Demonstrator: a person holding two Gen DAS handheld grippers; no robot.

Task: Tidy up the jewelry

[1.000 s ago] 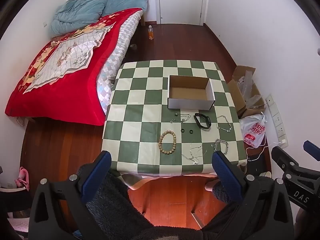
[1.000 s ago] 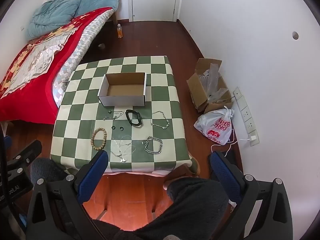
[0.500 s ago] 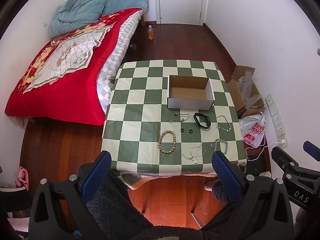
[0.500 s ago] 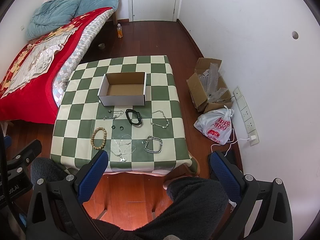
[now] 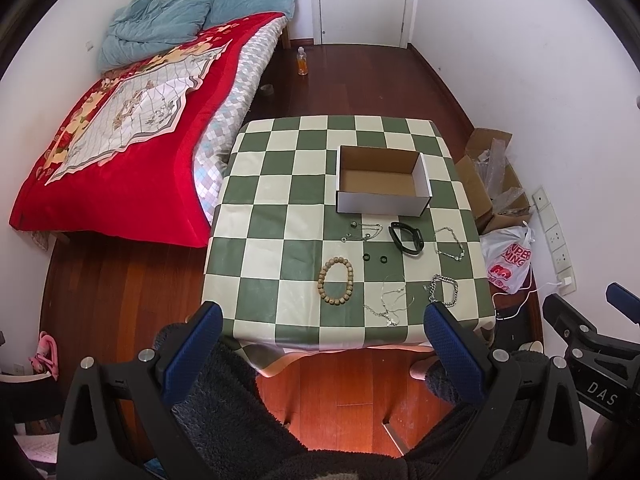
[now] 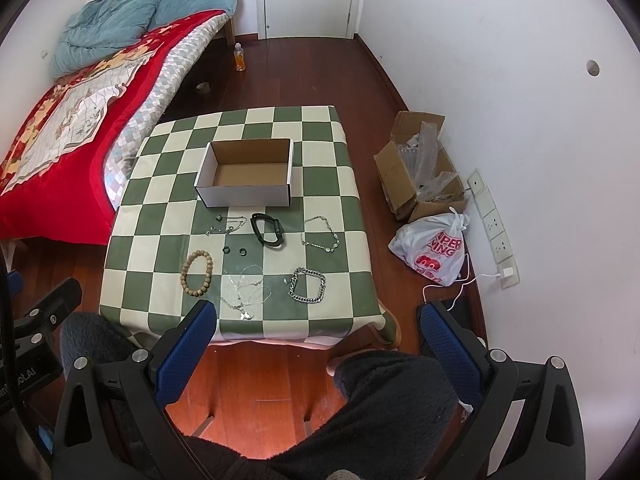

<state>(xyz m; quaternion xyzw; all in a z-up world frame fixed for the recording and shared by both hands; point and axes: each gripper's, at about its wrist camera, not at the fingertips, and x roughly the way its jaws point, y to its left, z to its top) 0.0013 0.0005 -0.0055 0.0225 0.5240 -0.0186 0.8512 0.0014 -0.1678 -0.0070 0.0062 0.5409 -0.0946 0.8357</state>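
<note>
Both left tongs [image 5: 318, 344] and right tongs [image 6: 316, 340] hang wide apart and empty, well short of the green-checked counter [image 6: 332, 292], so drop onto the chunky silver chain bracelet [image 6: 307, 285] near its front edge, pinch one side, carry to the empty white cardboard box [image 6: 245, 196] mid-counter.

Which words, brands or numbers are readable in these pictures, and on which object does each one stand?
"DAS": white letters on the black body of the right gripper, seen in the left wrist view.
"PER" over "NING": red letters on the white plastic bag on the floor; the beginnings are hidden by folds.
Black body of the left gripper, at the frame edge: white letters, too cut off to read.
</note>
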